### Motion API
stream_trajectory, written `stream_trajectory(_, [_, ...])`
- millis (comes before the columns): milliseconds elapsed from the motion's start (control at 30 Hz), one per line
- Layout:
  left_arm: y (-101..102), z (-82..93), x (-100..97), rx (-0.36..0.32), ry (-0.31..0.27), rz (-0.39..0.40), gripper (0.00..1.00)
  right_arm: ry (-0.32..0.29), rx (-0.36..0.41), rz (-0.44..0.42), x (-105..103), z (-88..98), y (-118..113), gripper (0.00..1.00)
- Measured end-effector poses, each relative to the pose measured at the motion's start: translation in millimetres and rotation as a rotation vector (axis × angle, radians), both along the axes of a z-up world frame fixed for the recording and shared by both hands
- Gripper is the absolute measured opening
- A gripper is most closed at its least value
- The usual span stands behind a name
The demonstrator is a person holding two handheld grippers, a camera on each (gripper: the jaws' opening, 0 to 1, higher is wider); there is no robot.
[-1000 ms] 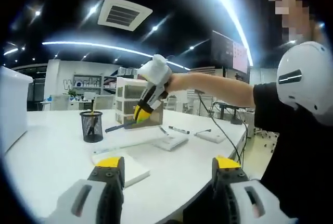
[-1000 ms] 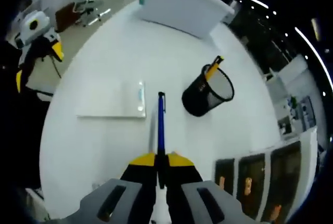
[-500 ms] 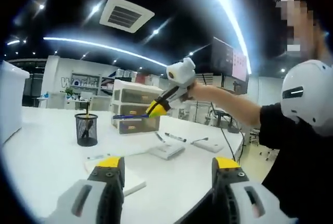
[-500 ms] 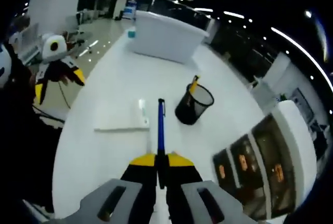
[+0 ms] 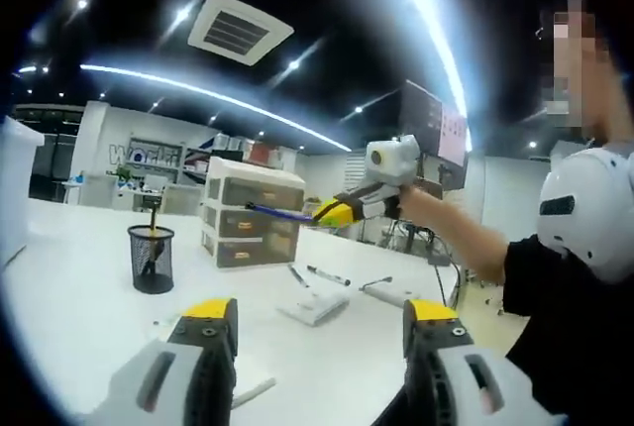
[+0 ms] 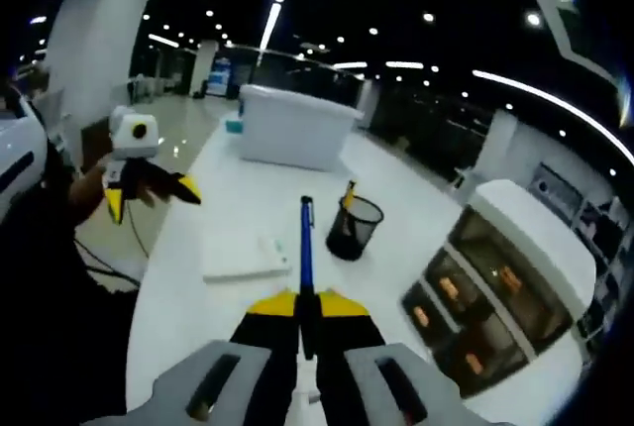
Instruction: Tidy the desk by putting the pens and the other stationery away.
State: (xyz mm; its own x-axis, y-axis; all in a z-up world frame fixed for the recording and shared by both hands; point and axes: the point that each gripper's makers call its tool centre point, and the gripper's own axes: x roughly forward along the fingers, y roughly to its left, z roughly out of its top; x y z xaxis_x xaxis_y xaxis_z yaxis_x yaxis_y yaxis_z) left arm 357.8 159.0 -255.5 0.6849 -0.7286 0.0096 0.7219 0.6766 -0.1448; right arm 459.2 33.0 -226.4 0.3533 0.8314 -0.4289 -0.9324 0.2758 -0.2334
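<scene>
I am clamping the blue pen [image 6: 306, 248] in my right hand-held gripper [image 6: 306, 299], lifting it clear toward the mesh cup [image 6: 354, 227]; left hand-held gripper [image 5: 319, 319] is idling released

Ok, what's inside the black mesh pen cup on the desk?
The black mesh pen cup holds one yellow pencil, whose top sticks out above the rim. Its lower part shows dimly through the mesh in the left gripper view; anything lying at the bottom can't be made out.

Ceiling vent [image 5: 239, 32]; wall monitor [image 5: 434, 129]; white bin [image 6: 295, 127].
</scene>
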Motion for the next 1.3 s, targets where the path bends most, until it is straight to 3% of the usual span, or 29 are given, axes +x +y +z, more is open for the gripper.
stream_trajectory(33, [-1.7, 2.0, 1.3, -0.004, -0.002, -0.006, 0.67, -0.014, 0.024, 0.008, -4.7, 3.4, -1.7, 0.0])
stream_trajectory(67, [-3.2, 3.9, 2.8, -0.008, -0.004, -0.01, 0.67, 0.019, 0.055, 0.002, -11.5, 5.3, -2.8, 0.0])
stream_trajectory(100, [-4.7, 5.5, 4.3, -0.012, -0.006, -0.014, 0.67, 0.0, 0.069, 0.001, -13.8, 8.4, -5.5, 0.0])
stream_trajectory(133, [-7.1, 7.7, 6.4, -0.019, -0.009, -0.018, 0.67, 0.018, 0.08, -0.004, -18.4, 7.4, -7.7, 0.0])
stream_trajectory(200, [-13.6, 9.4, 10.8, -0.027, -0.009, -0.033, 0.67, 0.002, 0.068, -0.027, -17.9, 0.1, -11.3, 0.0])
stream_trajectory(333, [-28.7, 9.7, 16.3, -0.026, -0.01, -0.053, 0.67, 0.07, 0.07, -0.044, -11.0, -18.4, -22.3, 0.0])
stream_trajectory(467, [-37.0, 9.6, 10.5, -0.031, -0.007, -0.076, 0.67, 0.082, 0.089, -0.049, -13.5, -18.7, -28.3, 0.0])
stream_trajectory(800, [-24.1, 8.8, 5.9, -0.019, -0.012, -0.034, 0.67, 0.069, 0.112, -0.06, -15.0, -15.5, -36.0, 0.0])
stream_trajectory(1300, [-4.8, 3.9, 8.9, -0.024, -0.005, 0.009, 0.67, 0.092, 0.227, -0.182, -23.6, -19.2, -86.7, 0.0])
